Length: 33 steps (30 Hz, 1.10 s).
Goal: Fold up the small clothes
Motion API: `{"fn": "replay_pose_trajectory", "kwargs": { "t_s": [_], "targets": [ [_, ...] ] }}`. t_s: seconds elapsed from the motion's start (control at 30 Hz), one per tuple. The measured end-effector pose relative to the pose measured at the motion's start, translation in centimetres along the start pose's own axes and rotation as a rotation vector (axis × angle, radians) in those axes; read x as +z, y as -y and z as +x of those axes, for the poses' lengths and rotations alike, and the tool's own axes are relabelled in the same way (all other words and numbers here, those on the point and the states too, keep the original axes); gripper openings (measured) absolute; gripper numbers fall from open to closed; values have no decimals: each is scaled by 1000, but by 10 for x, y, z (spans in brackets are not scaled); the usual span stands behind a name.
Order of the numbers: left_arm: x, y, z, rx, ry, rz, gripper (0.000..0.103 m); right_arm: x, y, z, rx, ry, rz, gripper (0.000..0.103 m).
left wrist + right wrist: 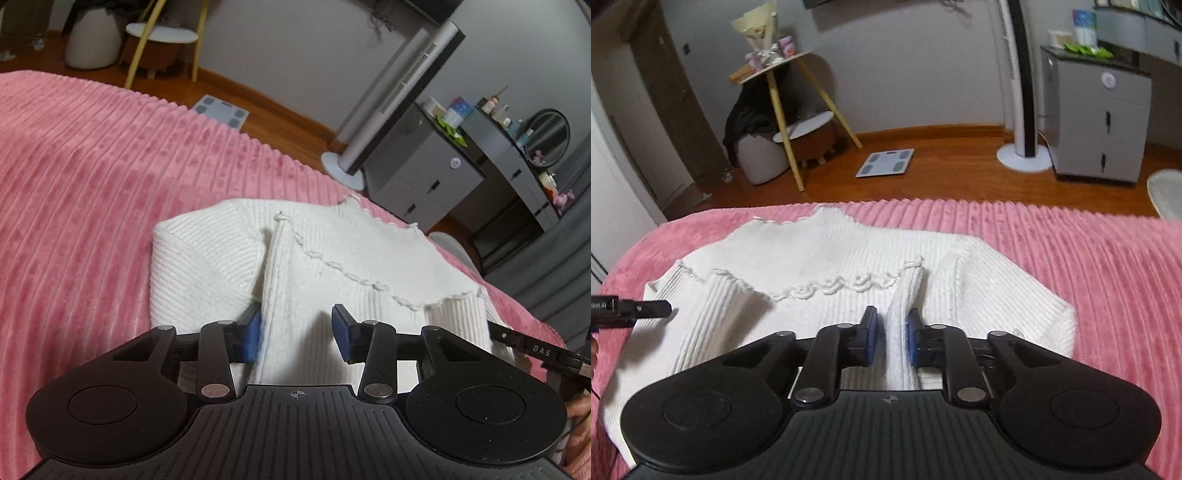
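Observation:
A small white ribbed knit sweater (pixel 332 254) lies on the pink bedspread (pixel 92 177), with a scalloped trim across it and both sleeves folded inward. My left gripper (pixel 297 334) is open, its blue pads either side of a raised ridge of the sweater's fabric, the left pad touching it. In the right wrist view the sweater (pixel 820 258) fills the middle, and my right gripper (pixel 891 334) is shut on a raised fold of the sweater (pixel 905 291). The other gripper's black tip (pixel 646 309) shows at the left edge over the sweater's sleeve.
The bedspread's far edge (pixel 960 203) drops to a wooden floor with a bathroom scale (pixel 885 162). A tower fan (pixel 1021 110), a grey drawer cabinet (pixel 1097 118) and a wooden stool table (pixel 783 92) stand beyond.

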<state>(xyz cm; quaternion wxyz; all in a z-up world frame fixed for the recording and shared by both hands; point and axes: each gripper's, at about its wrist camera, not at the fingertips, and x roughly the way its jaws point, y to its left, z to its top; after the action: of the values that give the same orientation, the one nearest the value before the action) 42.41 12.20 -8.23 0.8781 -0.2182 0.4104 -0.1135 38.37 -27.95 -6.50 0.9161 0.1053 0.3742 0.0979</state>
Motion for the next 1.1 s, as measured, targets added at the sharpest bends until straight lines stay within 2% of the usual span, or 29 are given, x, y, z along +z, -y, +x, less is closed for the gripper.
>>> {"fn": "replay_pose_trajectory", "kwargs": {
  "t_s": [0.07,0.1,0.2,0.3,0.43,0.6,0.73,0.87,0.93,0.97,1.0,1.07,1.1],
  "targets": [
    [2,2,-1,21,16,-3,14,0,-1,1,3,6,8,12],
    [4,3,-3,25,23,-3,9,0,-3,-1,3,18,7,6],
    [14,5,-19,-10,89,-7,8,5,-15,-15,-25,90,-59,6],
    [26,10,-37,-14,174,12,8,15,-21,-27,-44,167,-79,6],
    [41,14,-41,65,244,51,8,25,-30,-31,-170,266,-127,6],
    [48,22,-31,146,279,119,8,36,-34,-15,-275,303,-168,6],
    [52,22,-15,198,274,121,9,38,-36,1,-349,309,-203,6],
    [47,17,3,290,214,136,9,37,-37,20,-410,276,-217,6],
    [45,15,7,336,175,131,18,35,-35,30,-442,239,-210,6],
    [43,15,6,360,171,129,21,35,-34,32,-469,230,-203,9],
    [41,14,3,369,176,132,28,33,-34,28,-495,236,-191,9],
    [35,13,-6,385,177,130,34,26,-34,11,-479,261,-164,14],
    [31,13,-11,389,173,122,36,18,-35,-1,-459,273,-155,20]
  ]
}}
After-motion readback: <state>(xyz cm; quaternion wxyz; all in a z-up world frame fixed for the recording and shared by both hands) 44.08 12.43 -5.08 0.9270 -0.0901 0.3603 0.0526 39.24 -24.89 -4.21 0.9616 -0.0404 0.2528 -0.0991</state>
